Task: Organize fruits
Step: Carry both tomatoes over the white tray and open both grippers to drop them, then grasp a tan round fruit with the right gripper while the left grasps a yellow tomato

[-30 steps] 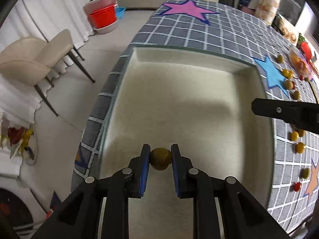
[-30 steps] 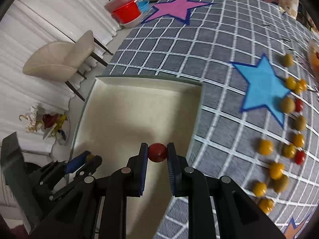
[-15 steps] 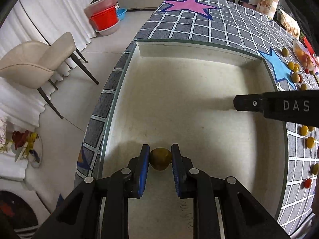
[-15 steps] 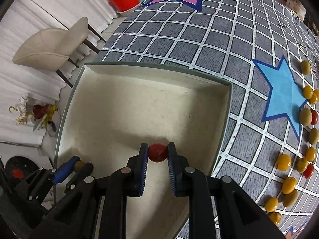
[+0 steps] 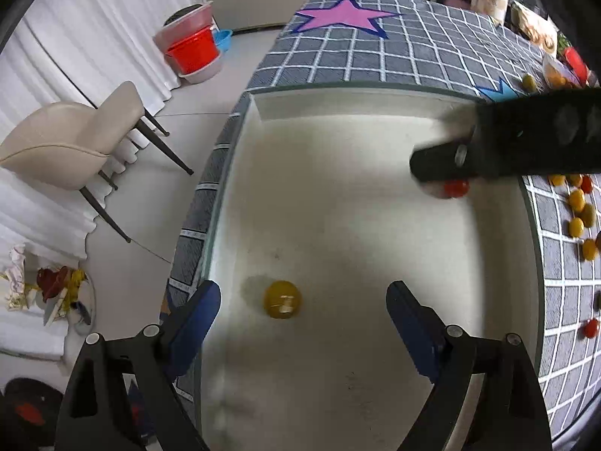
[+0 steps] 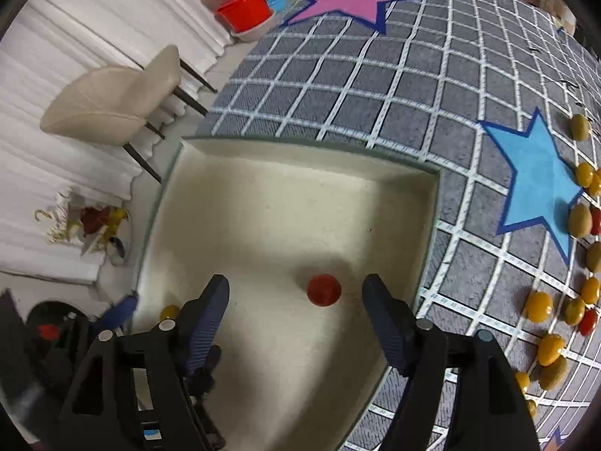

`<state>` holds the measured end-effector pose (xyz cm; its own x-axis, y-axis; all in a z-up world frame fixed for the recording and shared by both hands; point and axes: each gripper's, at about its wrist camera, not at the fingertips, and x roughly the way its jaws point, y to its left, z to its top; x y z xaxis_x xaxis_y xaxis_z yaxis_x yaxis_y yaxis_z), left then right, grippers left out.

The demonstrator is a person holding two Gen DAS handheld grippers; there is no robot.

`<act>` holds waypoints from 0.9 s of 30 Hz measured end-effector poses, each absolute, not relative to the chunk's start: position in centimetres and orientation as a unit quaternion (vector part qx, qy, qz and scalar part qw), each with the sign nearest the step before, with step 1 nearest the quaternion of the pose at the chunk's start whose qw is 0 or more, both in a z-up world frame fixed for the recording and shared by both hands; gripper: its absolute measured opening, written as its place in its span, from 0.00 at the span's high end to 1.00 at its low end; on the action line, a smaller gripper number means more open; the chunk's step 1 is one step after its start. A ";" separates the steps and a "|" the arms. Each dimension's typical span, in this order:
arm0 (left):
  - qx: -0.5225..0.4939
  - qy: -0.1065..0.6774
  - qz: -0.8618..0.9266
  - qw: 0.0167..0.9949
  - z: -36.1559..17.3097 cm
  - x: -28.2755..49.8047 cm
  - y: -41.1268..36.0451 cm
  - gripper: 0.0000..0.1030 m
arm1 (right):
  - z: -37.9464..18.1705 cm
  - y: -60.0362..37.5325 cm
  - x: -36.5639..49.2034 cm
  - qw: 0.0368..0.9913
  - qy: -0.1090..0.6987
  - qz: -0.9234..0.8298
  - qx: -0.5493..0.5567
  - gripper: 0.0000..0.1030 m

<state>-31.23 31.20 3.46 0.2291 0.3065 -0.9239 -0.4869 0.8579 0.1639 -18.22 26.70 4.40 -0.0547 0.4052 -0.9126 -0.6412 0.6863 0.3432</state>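
Observation:
A shallow cream tray [image 5: 375,112] [image 6: 300,158] lies on the grey checked tablecloth. My left gripper [image 5: 302,312] is open above the tray's near left part, with a yellow-green fruit [image 5: 282,298] lying loose on the tray floor between its fingers. My right gripper [image 6: 295,297] is open over the tray's right side, with a red fruit [image 6: 323,290] lying free between its fingers. The red fruit [image 5: 455,188] also shows in the left wrist view under the right gripper's black finger. The yellow-green fruit [image 6: 169,312] shows in the right wrist view beside the left gripper.
Several yellow, green and red fruits [image 6: 539,306] lie scattered on the cloth right of the tray, near a blue star [image 6: 533,184]. A pink star [image 5: 343,15] marks the far end. A beige chair [image 5: 71,139] and red tubs [image 5: 191,52] stand on the floor left.
Both grippers have opened and let go of their fruits. The yellow-green fruit and the red fruit now lie on the tray floor. The right gripper moved further over the tray.

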 end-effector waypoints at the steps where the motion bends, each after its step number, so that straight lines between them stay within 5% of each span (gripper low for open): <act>1: -0.078 0.567 0.250 0.781 3.6 -31.1 31.0 0.12 | 4.9 26.2 -18.1 0.684 0.614 0.384 -0.090 0.24; 10: -0.054 0.555 0.207 0.804 6.3 -28.4 27.4 0.12 | 9.4 17.1 -16.5 0.730 0.596 0.333 -0.038 0.23; 27: -0.021 0.539 0.091 0.837 7.9 -17.5 17.9 0.12 | 7.5 -0.4 -18.1 0.748 0.636 0.190 -0.034 0.23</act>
<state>-17.48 17.85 7.86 0.4029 0.1307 -0.9059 -0.1750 0.9825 0.0640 -18.11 -0.43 7.55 0.1200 0.2410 -0.9631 -0.3265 0.9257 0.1909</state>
